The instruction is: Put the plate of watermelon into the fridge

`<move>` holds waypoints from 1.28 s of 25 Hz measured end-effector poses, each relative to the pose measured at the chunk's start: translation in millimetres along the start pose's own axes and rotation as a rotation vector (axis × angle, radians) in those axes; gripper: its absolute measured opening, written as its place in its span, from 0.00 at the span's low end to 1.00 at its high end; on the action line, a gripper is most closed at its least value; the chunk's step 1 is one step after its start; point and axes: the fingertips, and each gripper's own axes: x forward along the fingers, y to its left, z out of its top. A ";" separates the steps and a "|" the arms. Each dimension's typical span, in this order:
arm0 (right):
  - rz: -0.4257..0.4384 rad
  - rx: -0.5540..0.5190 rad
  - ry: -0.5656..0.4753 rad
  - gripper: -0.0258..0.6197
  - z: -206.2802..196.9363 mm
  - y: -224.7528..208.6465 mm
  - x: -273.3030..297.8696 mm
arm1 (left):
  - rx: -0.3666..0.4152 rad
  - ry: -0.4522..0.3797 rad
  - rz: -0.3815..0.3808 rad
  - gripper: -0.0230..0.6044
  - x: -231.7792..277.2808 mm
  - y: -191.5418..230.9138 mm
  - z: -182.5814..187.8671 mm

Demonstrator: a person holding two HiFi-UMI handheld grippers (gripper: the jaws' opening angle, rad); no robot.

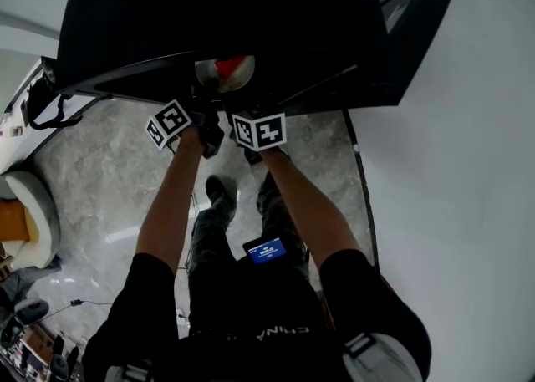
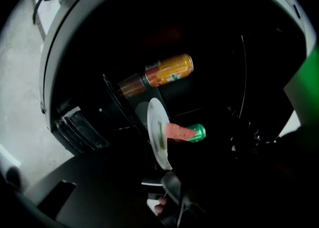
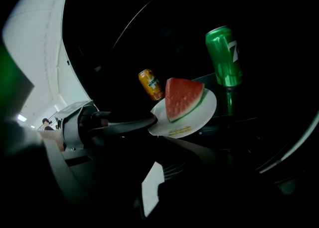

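A white plate (image 3: 192,117) carries a red watermelon wedge (image 3: 182,97) just inside the dark fridge (image 1: 226,12). In the right gripper view my left gripper (image 3: 147,119) comes in from the left and is shut on the plate's left rim. My right gripper (image 3: 167,139) points at the plate's near rim; its jaws are lost in shadow. The left gripper view shows the plate (image 2: 155,132) edge-on with the wedge (image 2: 178,132) on it. In the head view both marker cubes sit below the plate (image 1: 226,73) at the fridge's front edge.
A green can (image 3: 225,57) stands upright behind the plate and an orange can (image 3: 150,85) stands farther back on the same dark shelf. The fridge door (image 1: 414,21) hangs open at the right. Marble floor (image 1: 109,180) lies below, with a white wall to the right.
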 end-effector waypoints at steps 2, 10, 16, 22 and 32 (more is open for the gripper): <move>-0.002 0.011 -0.004 0.07 5.0 -2.3 2.3 | 0.054 0.044 0.035 0.21 -1.9 2.0 -3.1; -0.031 0.010 -0.025 0.07 20.0 -12.1 0.8 | 0.797 0.150 0.249 0.15 -7.8 -2.3 -7.3; -0.079 0.015 -0.021 0.07 20.1 -32.2 -5.2 | 0.962 0.217 0.292 0.15 1.7 -2.2 -7.6; -0.096 -0.016 0.014 0.07 32.2 -36.2 4.0 | 1.006 0.242 0.324 0.15 13.6 -3.5 4.3; -0.098 -0.065 0.091 0.07 37.9 -29.2 9.7 | 1.089 0.377 0.279 0.12 3.7 0.3 -3.7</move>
